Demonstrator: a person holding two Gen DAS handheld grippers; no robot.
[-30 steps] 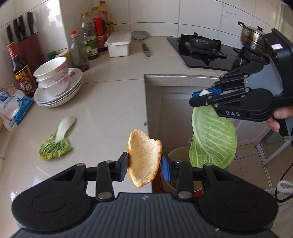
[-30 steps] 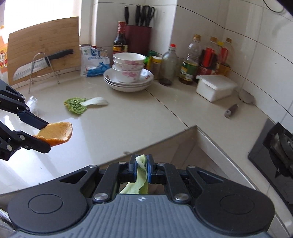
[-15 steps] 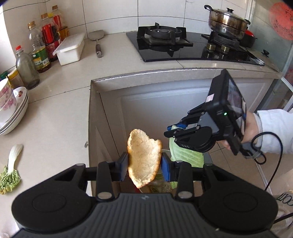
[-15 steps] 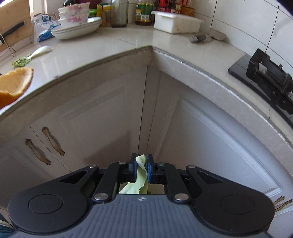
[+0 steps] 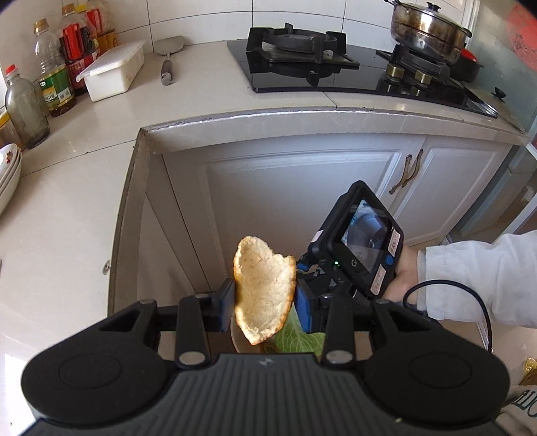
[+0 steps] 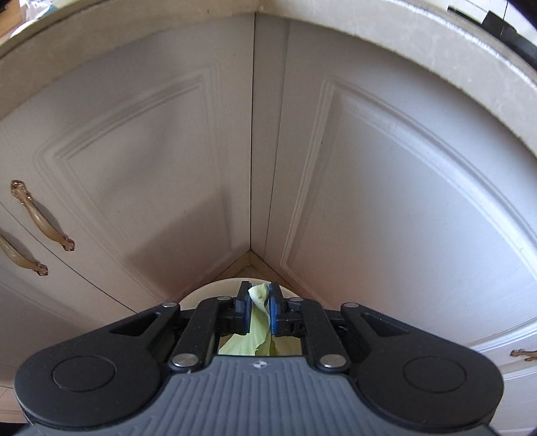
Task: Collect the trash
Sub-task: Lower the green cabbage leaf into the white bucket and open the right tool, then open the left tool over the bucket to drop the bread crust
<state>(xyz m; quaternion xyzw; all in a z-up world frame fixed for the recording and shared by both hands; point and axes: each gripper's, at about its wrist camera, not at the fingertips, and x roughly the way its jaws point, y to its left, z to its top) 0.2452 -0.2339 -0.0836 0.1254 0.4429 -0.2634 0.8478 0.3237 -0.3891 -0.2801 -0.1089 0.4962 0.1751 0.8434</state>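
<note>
Peel (image 5: pixel 265 288) sits upright, pinched between the pads of the left gripper (image 5: pixel 265 302), which tilts steeply down in front of the corner cabinet (image 5: pixel 295 198). Leaf (image 6: pixel 258 322) is clamped in the right gripper (image 6: pixel 258 308), also angled down, w/ a pale bin rim (image 6: pixel 214 285) just beyond its tips. Left view only: right gripper's back screen, a hand (image 5: pixel 404 271) w/ white sleeve (image 5: pixel 480 275) gripping it, plus counter (image 5: pixel 60 214), stove (image 5: pixel 302 63), pot (image 5: pixel 429 30). Right view only: cabinet doors up close, brass handles (image 6: pixel 40 214).
</note>
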